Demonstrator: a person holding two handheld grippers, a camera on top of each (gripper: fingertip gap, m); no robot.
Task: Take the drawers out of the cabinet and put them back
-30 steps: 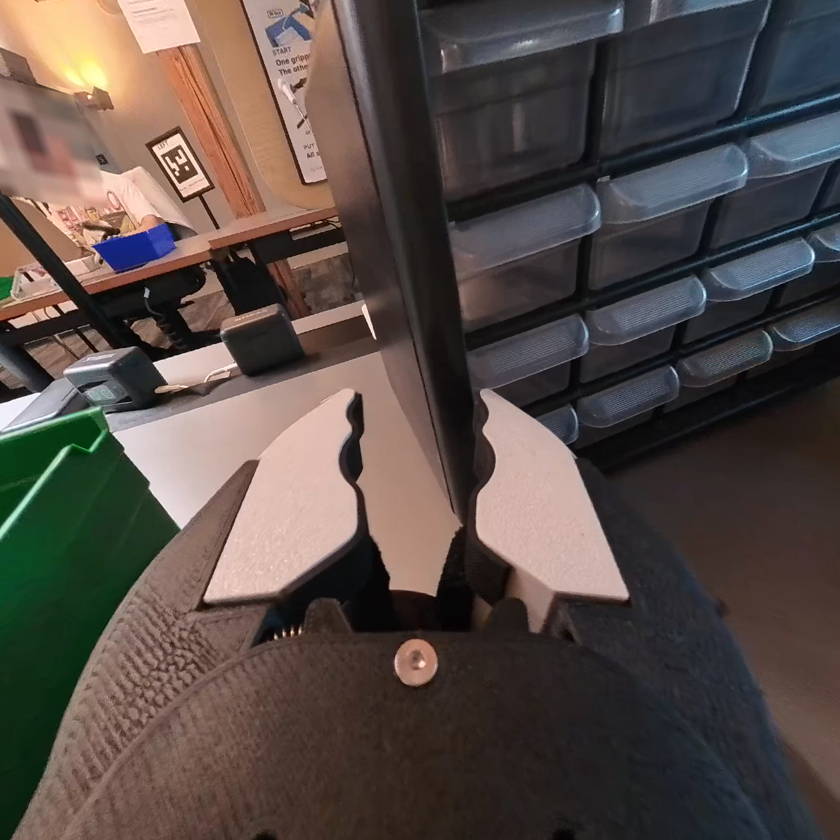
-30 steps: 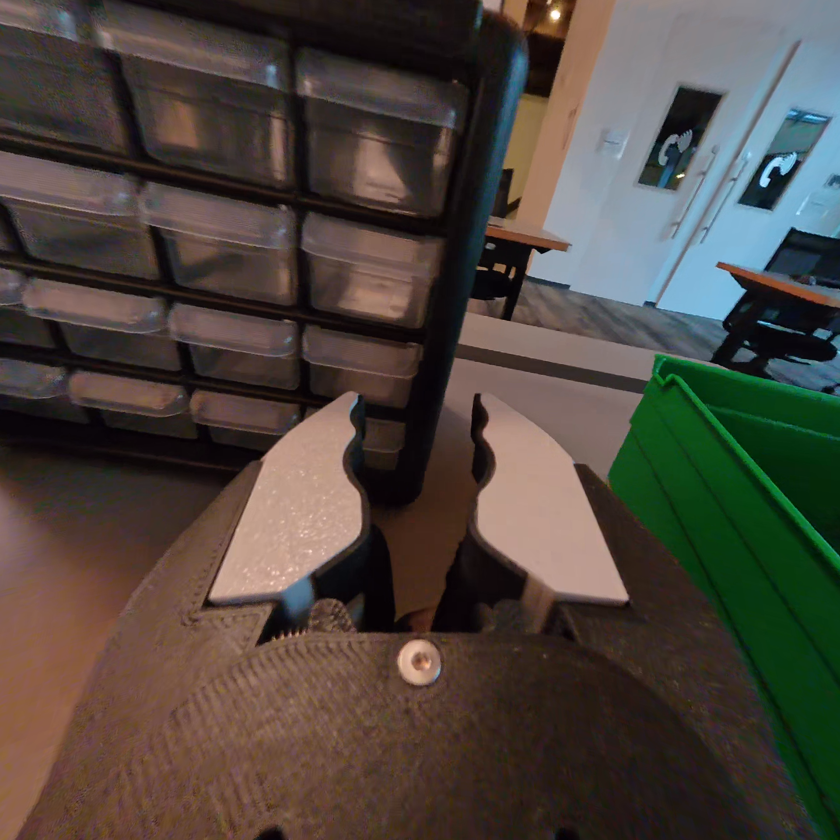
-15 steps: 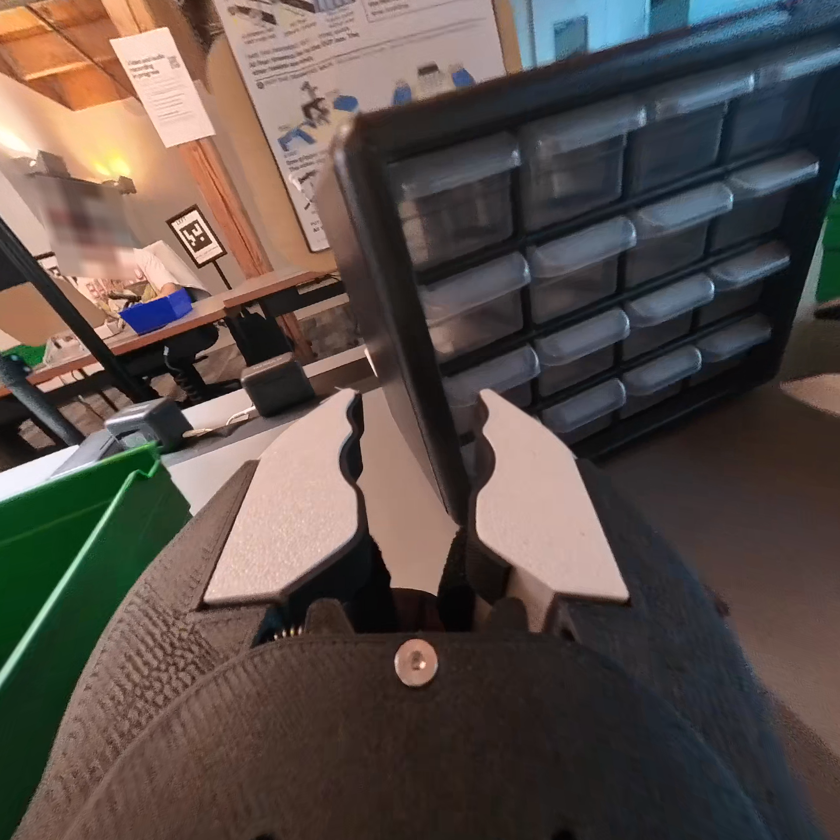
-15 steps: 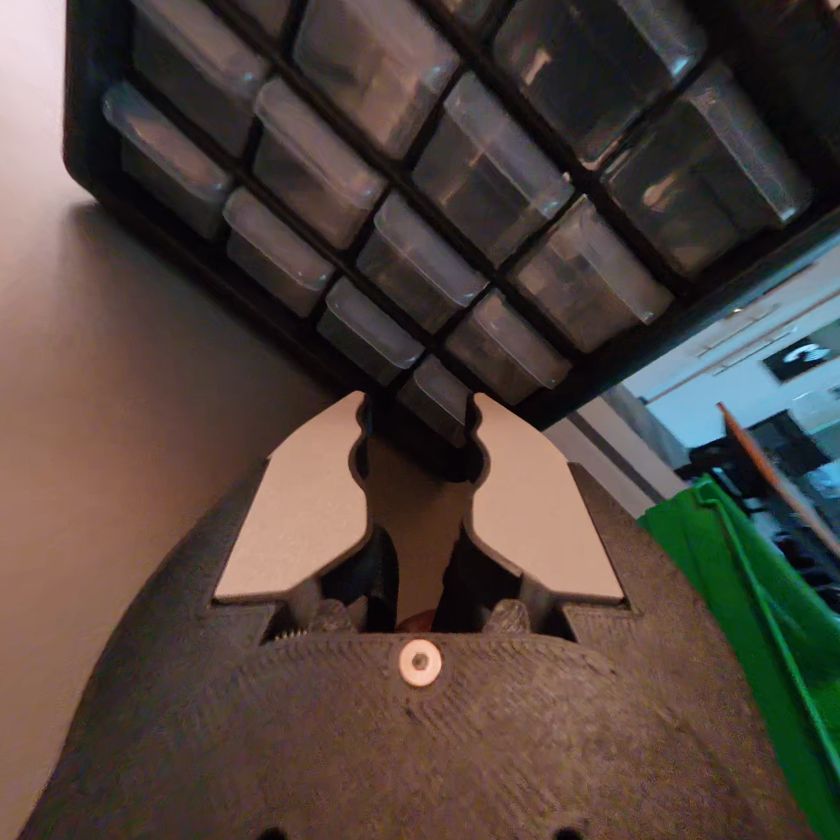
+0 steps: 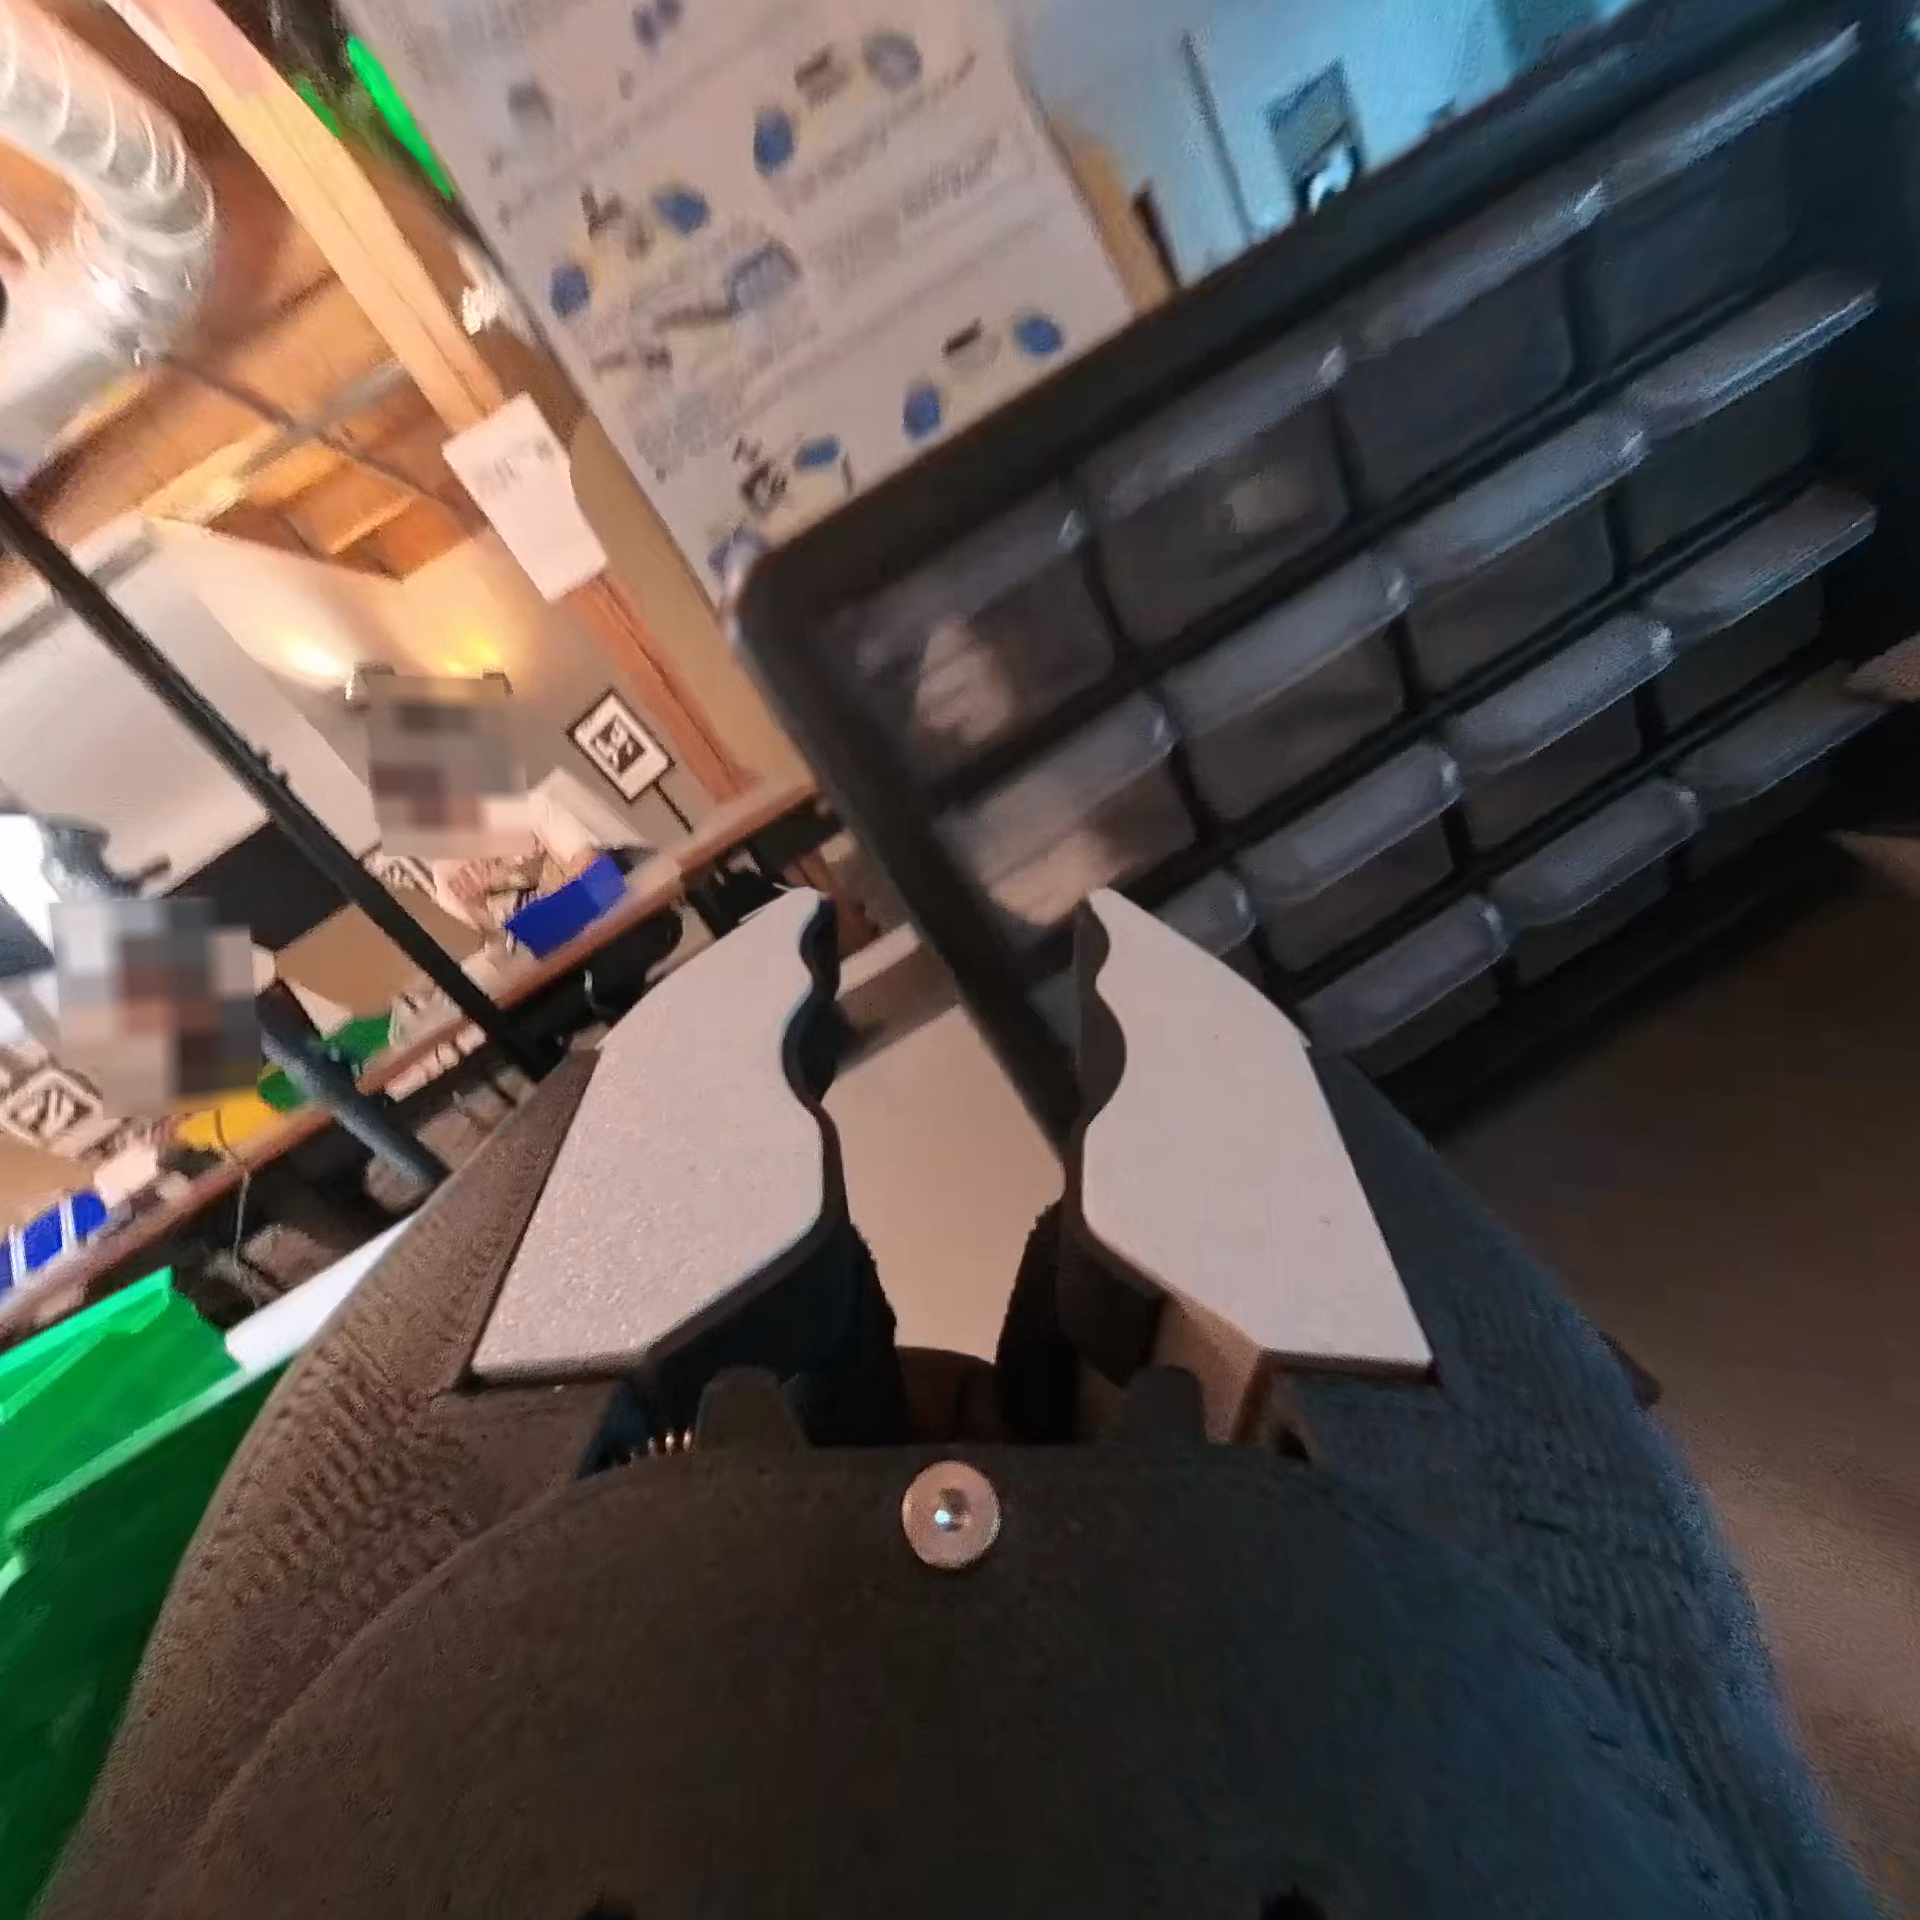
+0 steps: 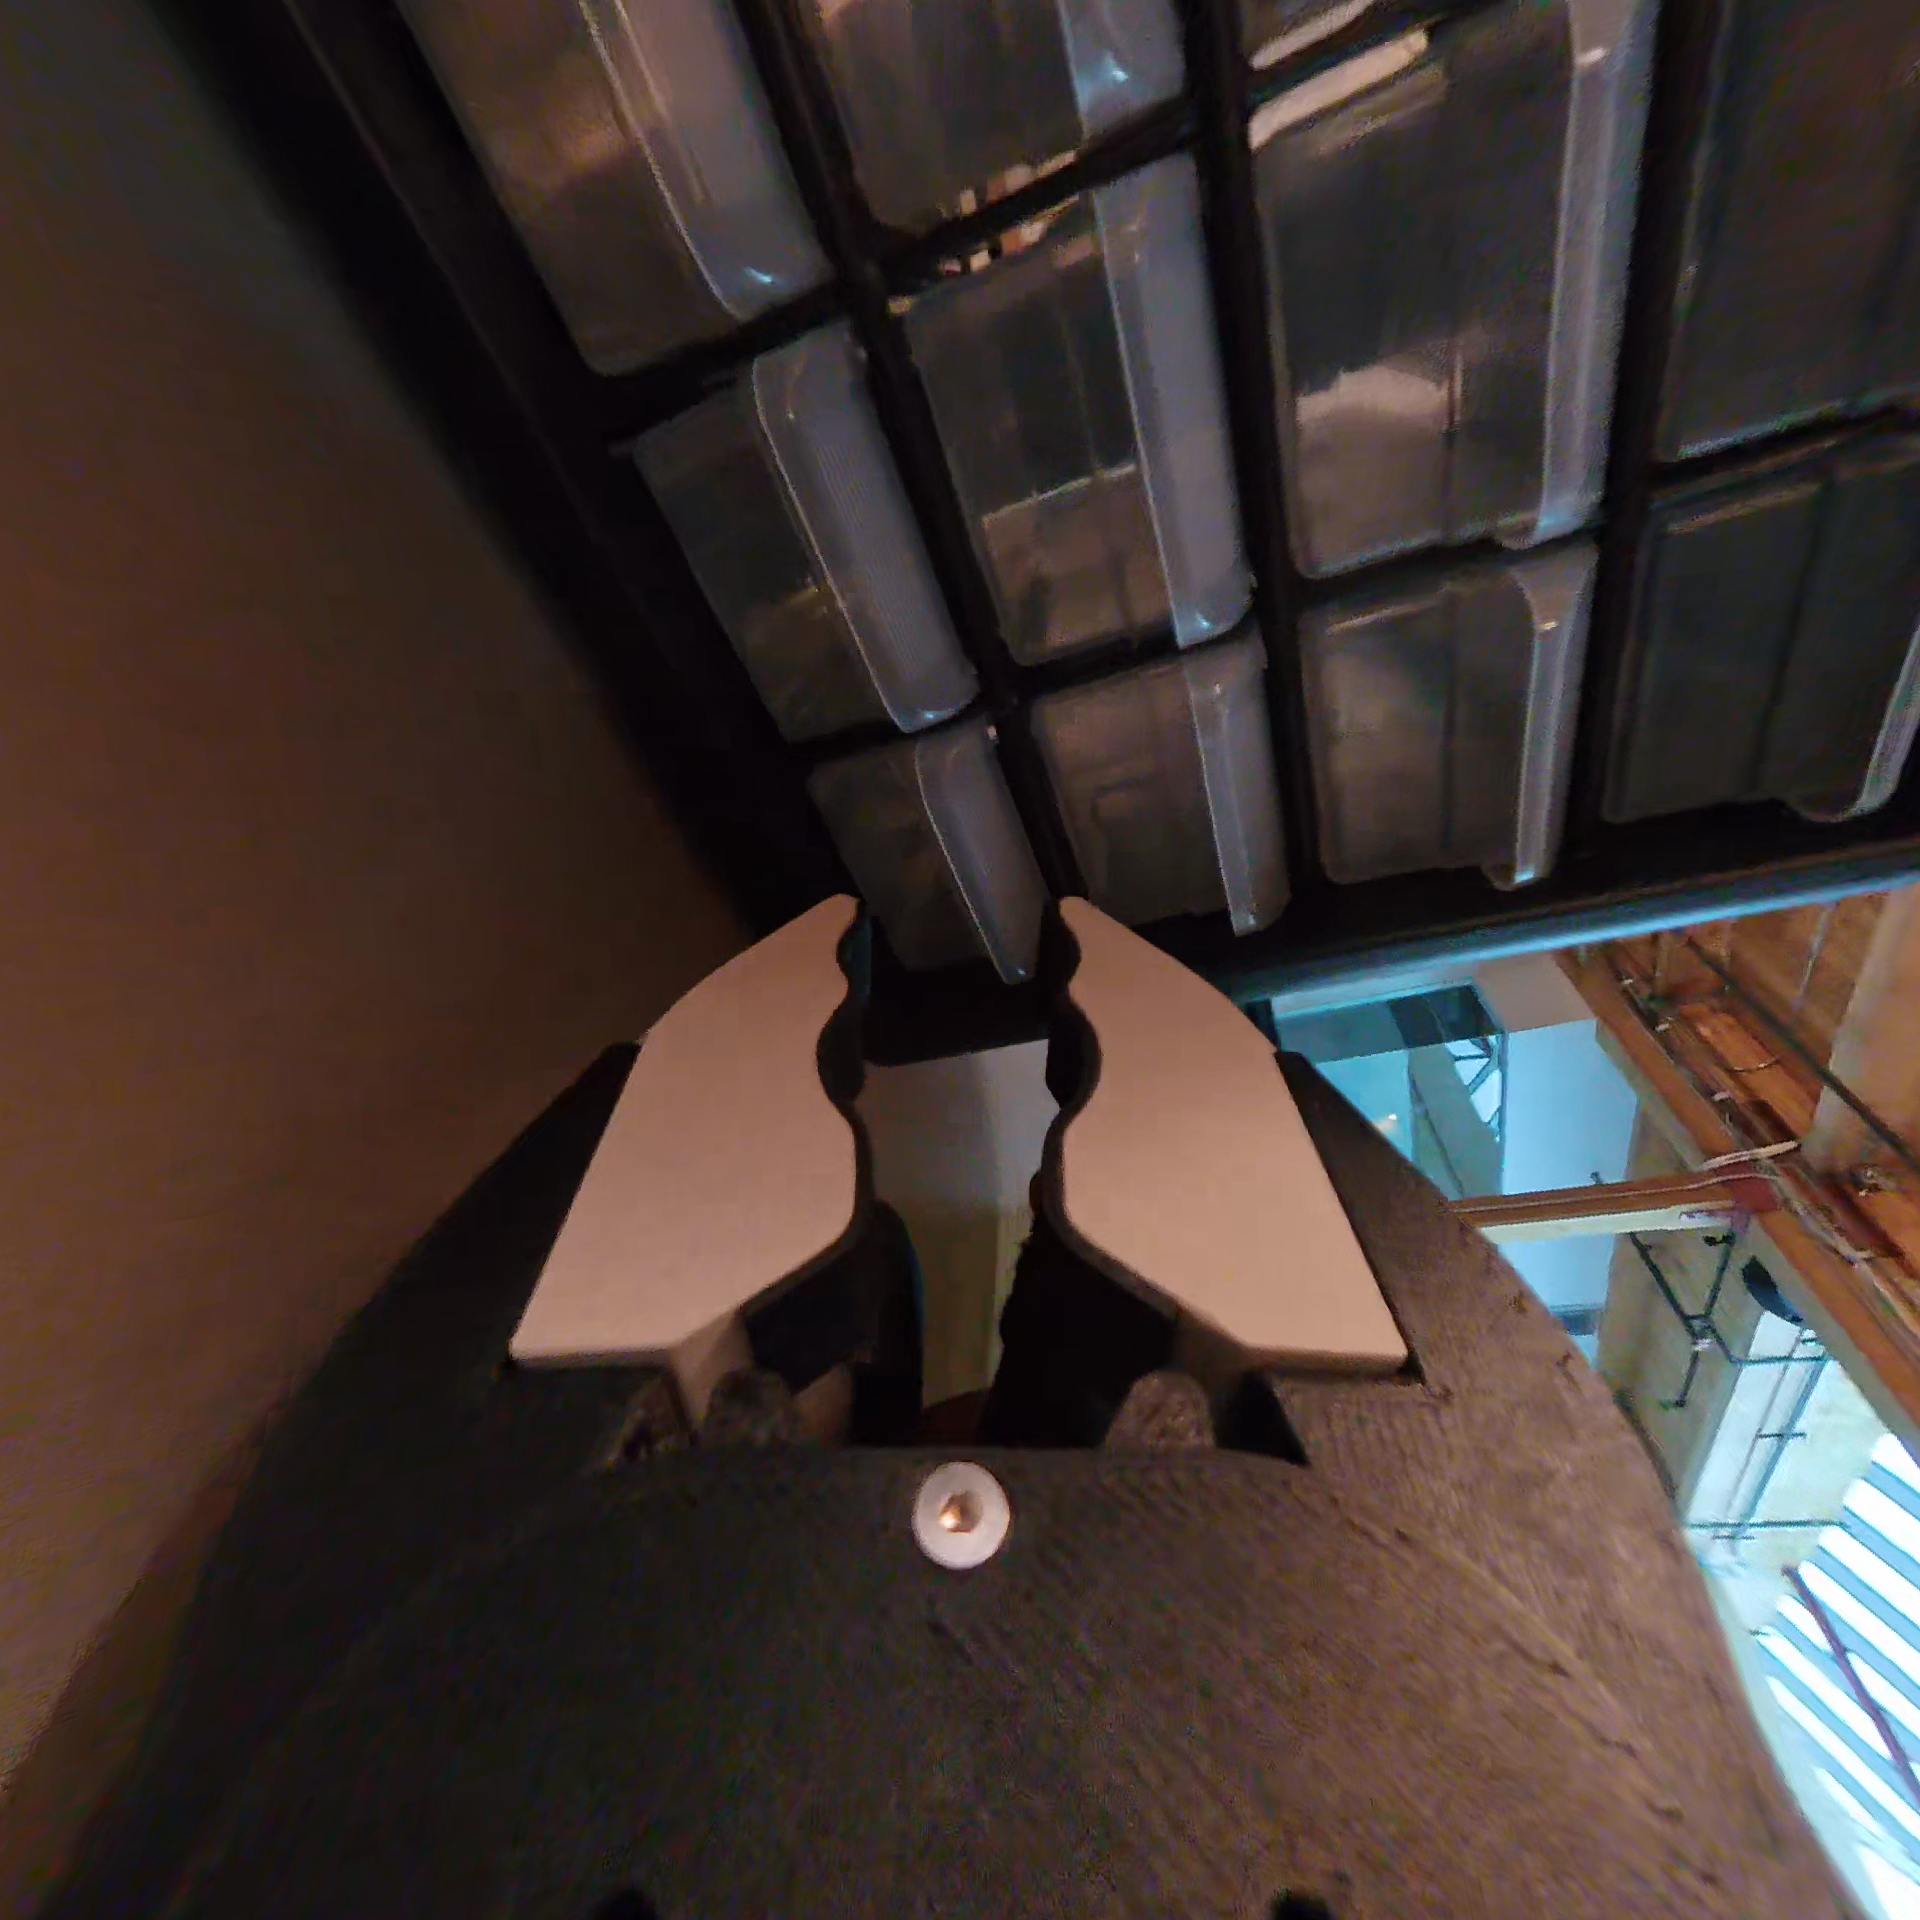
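The black cabinet (image 5: 831, 665) holds rows of clear drawers (image 5: 1299, 686), all pushed in. My left gripper (image 5: 951, 925) is open and empty, and the cabinet's left front edge runs down between its fingers. The right wrist view is rolled on its side, with the cabinet (image 6: 1558, 904) close ahead. My right gripper (image 6: 958, 914) is open, its tips on either side of the front lip of the bottom right corner drawer (image 6: 914, 842). I cannot tell whether the fingers (image 6: 727, 1091) touch it.
The cabinet stands on a brown table (image 6: 260, 727), also seen in the left wrist view (image 5: 1662, 1195). A green bin (image 5: 83, 1455) is at my lower left. Desks (image 5: 727, 821), a black pole (image 5: 260, 790) and a wall poster (image 5: 810, 208) lie behind.
My left gripper has drawn back and tilted up, so the cabinet looks farther off. My right gripper has rolled over, closed in on the bottom corner drawer, and its gap has narrowed slightly.
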